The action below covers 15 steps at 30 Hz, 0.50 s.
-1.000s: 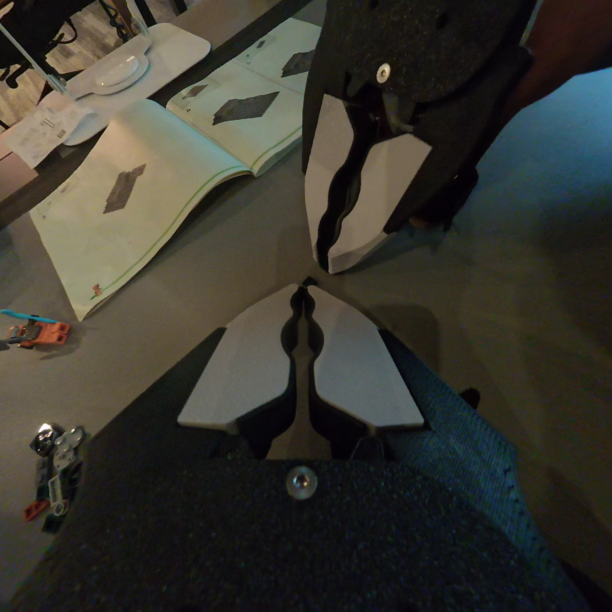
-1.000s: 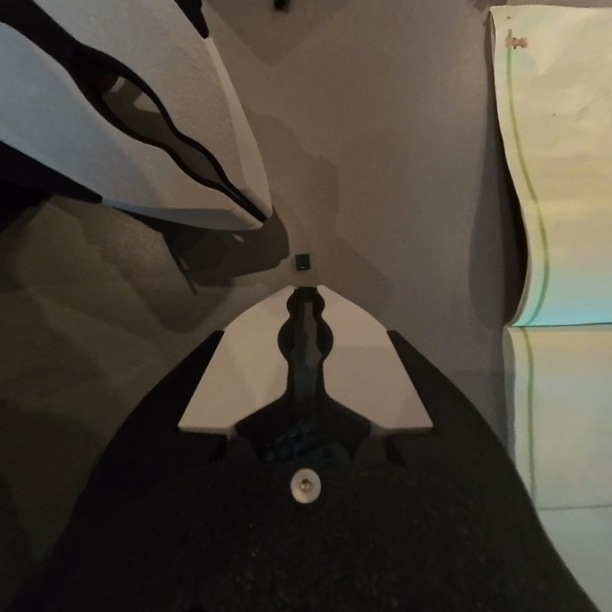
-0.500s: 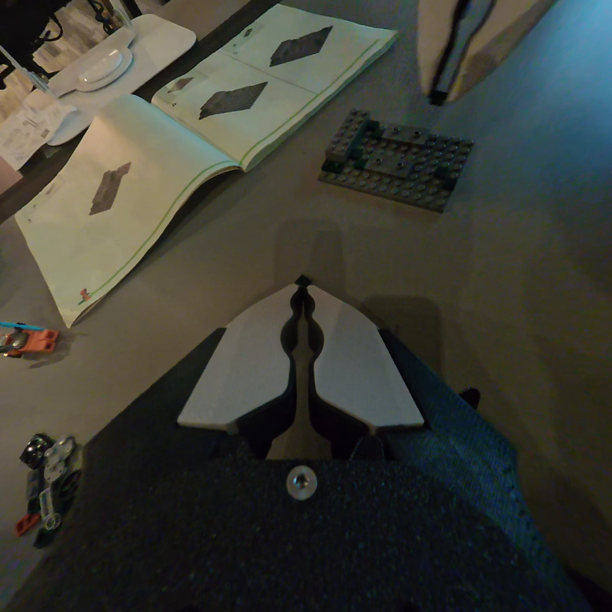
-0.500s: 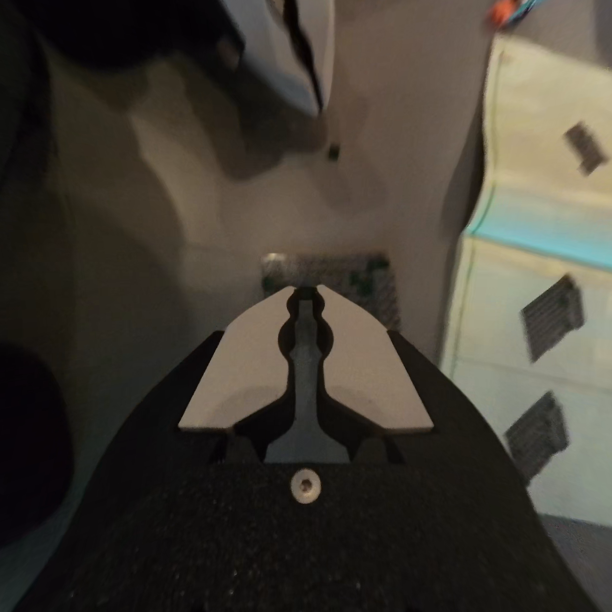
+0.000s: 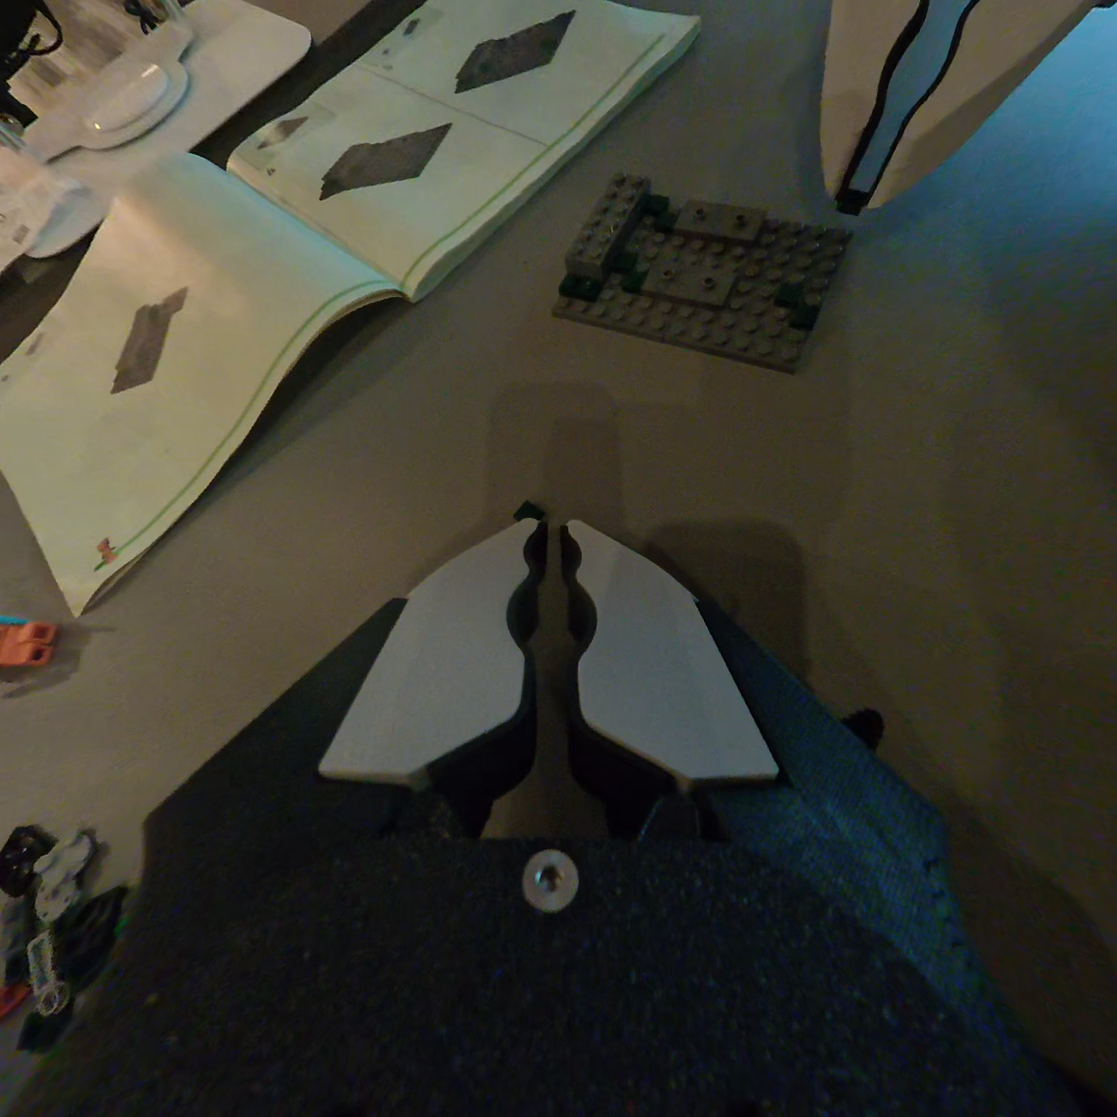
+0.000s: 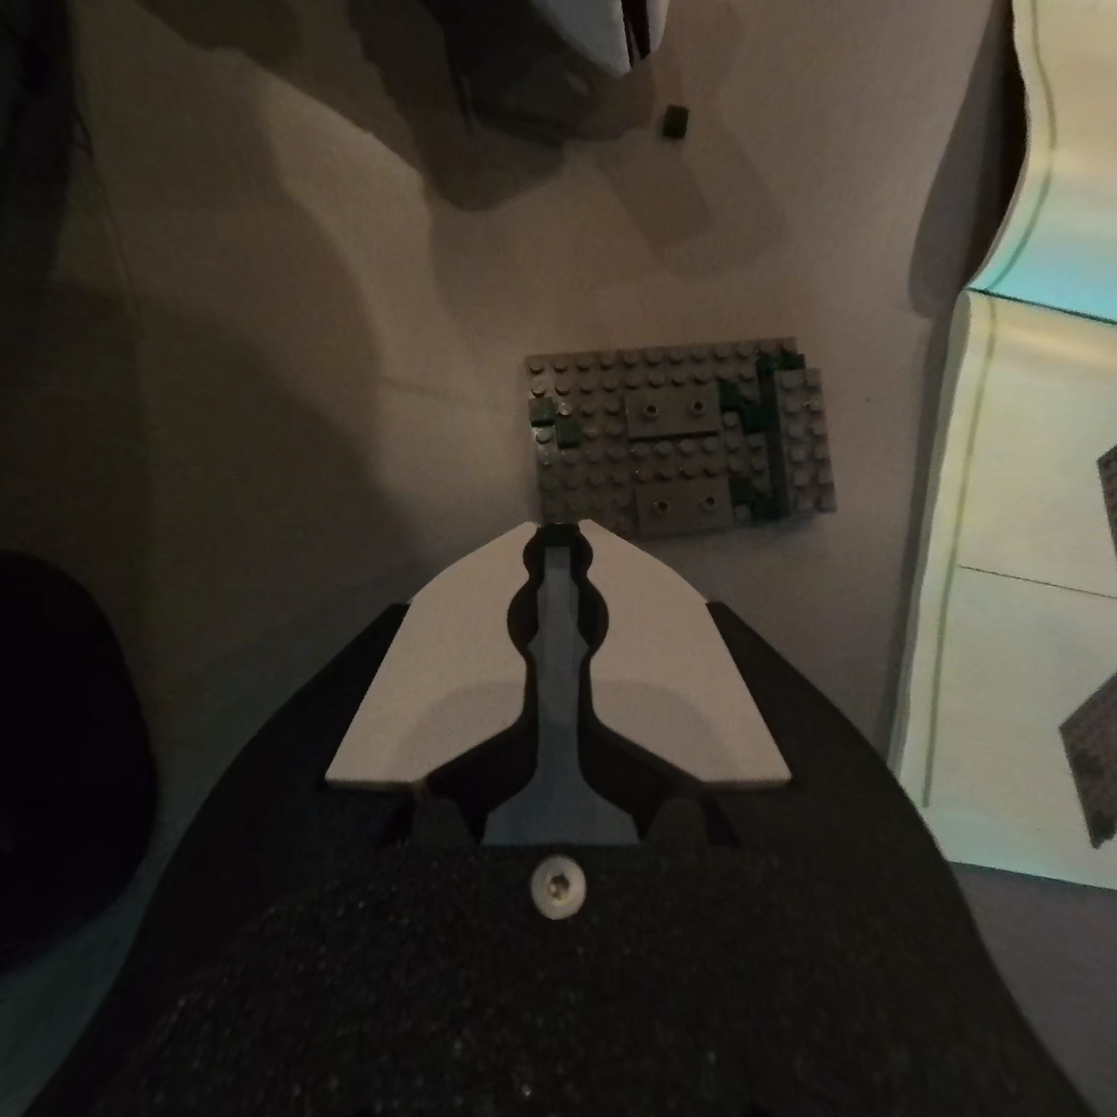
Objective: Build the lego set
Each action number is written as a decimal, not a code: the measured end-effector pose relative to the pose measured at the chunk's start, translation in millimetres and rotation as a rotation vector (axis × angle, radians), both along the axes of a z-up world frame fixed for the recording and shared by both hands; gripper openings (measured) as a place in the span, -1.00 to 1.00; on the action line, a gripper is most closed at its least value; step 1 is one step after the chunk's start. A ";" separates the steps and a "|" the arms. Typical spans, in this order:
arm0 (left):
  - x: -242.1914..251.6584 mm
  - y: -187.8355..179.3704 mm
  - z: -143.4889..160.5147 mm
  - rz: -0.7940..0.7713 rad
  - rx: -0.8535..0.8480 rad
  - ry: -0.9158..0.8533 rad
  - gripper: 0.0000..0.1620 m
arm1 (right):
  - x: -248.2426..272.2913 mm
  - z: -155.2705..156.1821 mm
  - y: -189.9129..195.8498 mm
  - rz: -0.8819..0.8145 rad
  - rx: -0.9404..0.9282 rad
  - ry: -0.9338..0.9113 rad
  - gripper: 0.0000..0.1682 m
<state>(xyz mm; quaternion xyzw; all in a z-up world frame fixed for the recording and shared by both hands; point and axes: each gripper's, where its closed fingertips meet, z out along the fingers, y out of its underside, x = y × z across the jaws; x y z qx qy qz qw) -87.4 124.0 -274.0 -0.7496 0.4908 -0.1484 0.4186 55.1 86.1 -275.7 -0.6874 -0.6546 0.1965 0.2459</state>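
Observation:
A grey baseplate (image 5: 701, 338) with grey plates and small dark green pieces on it lies on the table; it also shows in the right wrist view (image 6: 595, 417). My right gripper (image 6: 559, 532) is shut on a small dark piece (image 6: 559, 530), just short of the plate's near edge. In the left wrist view it (image 5: 851, 202) hangs by the plate's far right corner. My left gripper (image 5: 554, 527) has its jaws almost together and holds nothing. A small dark green piece (image 5: 530, 511) lies on the table just off its left tip, also seen in the right wrist view (image 6: 674, 121).
An open instruction booklet (image 5: 302, 242) lies left of the plate and shows in the right wrist view (image 6: 1027, 544). An orange brick separator (image 5: 24, 644) and several loose pieces (image 5: 42, 906) lie at the left. A white tray (image 5: 151, 78) sits beyond the table edge. The left gripper's tips are roughly 15 centimeters from the right gripper's. To reach the orange brick separator (image 5: 24, 644) in a straight line is about 20 centimeters for my left fingers, about 35 centimeters for my right.
My right gripper has drawn away from my left gripper's tips and moved over to the baseplate, which has come into view. My left gripper has stayed over the small green piece.

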 end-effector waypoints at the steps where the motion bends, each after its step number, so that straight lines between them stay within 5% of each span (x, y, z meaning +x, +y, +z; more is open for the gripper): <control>1: 0.0 0.1 -0.4 0.000 0.000 0.002 -0.95 | 0.5 -0.6 1.0 -0.002 0.002 -0.001 -0.91; 15: 0.8 -1.0 0.2 -0.007 0.002 -0.001 -0.96 | -3.4 -2.0 16.1 -0.019 0.010 0.004 -0.91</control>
